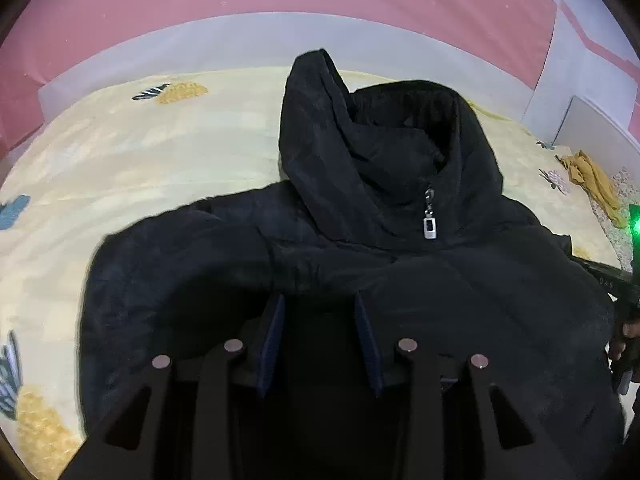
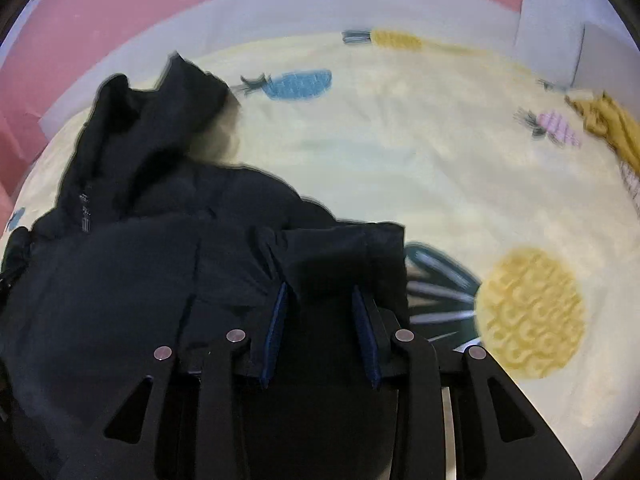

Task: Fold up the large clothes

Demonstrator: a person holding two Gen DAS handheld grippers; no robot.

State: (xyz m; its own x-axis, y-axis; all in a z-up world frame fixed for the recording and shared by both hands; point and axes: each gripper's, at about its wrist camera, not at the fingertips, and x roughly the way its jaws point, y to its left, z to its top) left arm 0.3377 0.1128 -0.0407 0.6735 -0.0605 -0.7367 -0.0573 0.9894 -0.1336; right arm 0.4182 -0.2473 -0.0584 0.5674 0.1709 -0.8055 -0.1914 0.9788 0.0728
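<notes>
A black hooded puffer jacket point(image 1: 400, 208) lies on a yellow bed sheet, hood pointing away, silver zipper pull point(image 1: 429, 227) at the collar. My left gripper point(image 1: 320, 300) has its jaws apart around a bunched part of the jacket's left side; the dark cloth between the pads hides whether they pinch it. In the right wrist view the jacket point(image 2: 140, 248) fills the left half. My right gripper point(image 2: 320, 292) has its jaws apart around a sleeve cuff point(image 2: 344, 256), which sits between the blue pads.
The yellow sheet point(image 2: 400, 152) with pineapple prints spreads to the right. A mustard-yellow garment point(image 2: 608, 128) lies at the far right edge, also in the left wrist view point(image 1: 596, 184). A white bed frame and pink wall stand behind.
</notes>
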